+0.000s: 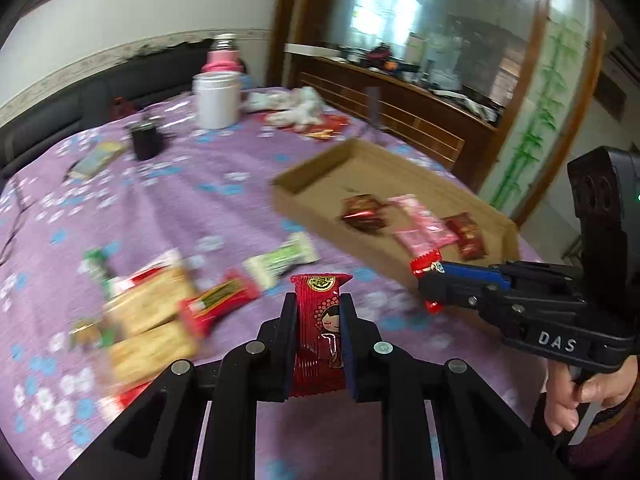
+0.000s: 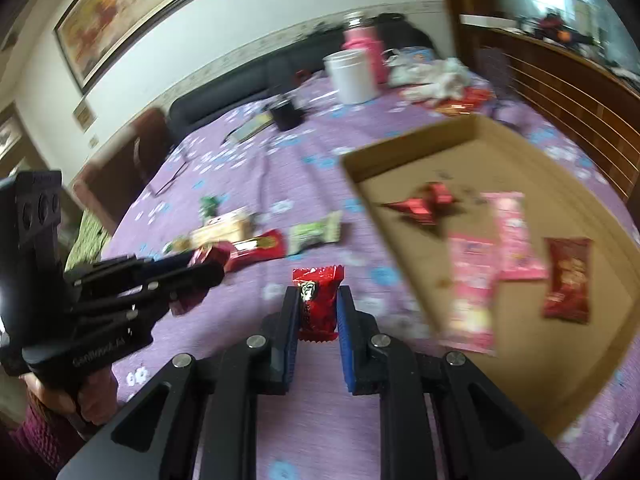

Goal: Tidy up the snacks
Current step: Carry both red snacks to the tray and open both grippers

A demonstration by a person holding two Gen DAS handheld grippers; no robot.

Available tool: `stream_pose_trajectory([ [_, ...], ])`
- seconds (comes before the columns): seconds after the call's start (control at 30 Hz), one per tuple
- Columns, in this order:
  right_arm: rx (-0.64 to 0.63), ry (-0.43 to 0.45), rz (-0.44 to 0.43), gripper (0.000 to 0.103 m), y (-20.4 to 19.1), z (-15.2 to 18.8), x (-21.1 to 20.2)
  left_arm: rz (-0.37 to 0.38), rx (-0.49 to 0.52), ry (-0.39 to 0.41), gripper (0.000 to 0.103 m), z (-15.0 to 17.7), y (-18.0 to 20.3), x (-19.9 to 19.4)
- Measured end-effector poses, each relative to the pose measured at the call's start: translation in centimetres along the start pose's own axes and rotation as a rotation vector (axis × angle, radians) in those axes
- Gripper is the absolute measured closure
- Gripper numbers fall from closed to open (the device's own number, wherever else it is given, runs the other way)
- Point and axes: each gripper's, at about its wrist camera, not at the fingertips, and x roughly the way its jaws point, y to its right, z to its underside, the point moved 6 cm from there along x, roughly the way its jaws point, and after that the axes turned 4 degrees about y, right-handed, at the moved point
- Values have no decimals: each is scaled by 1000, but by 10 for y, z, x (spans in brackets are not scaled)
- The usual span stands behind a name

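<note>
Both wrist views downward, sharing tray (image 1: 400, 168)

A white jar (image 1: 216, 99) stands at the far side of the purple flowered cloth (image 1: 172, 200), a pink flask (image 1: 222, 58) just behind it (a dark cup (image 1: 146, 140) sits to the left), crumpled white bags (image 1: 294, 106) right.
</note>
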Motion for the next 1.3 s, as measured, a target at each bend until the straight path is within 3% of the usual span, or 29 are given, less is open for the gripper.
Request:
stream_pose_trajectory([
  [0.3,190,79,126,86,99,-2,-44,148,62,-51,85,-21,92,44],
  [0.57,259,76,141,86,133,0,-48,209,112,-121,85,-8,145,80],
  [0.77,246,39,136,85,135,4,-35,194,131,-132,85,2,149,93],
  [1.3,203,-13,257,85,140,6,-13,124,226,-85,84,11,154,99],
])
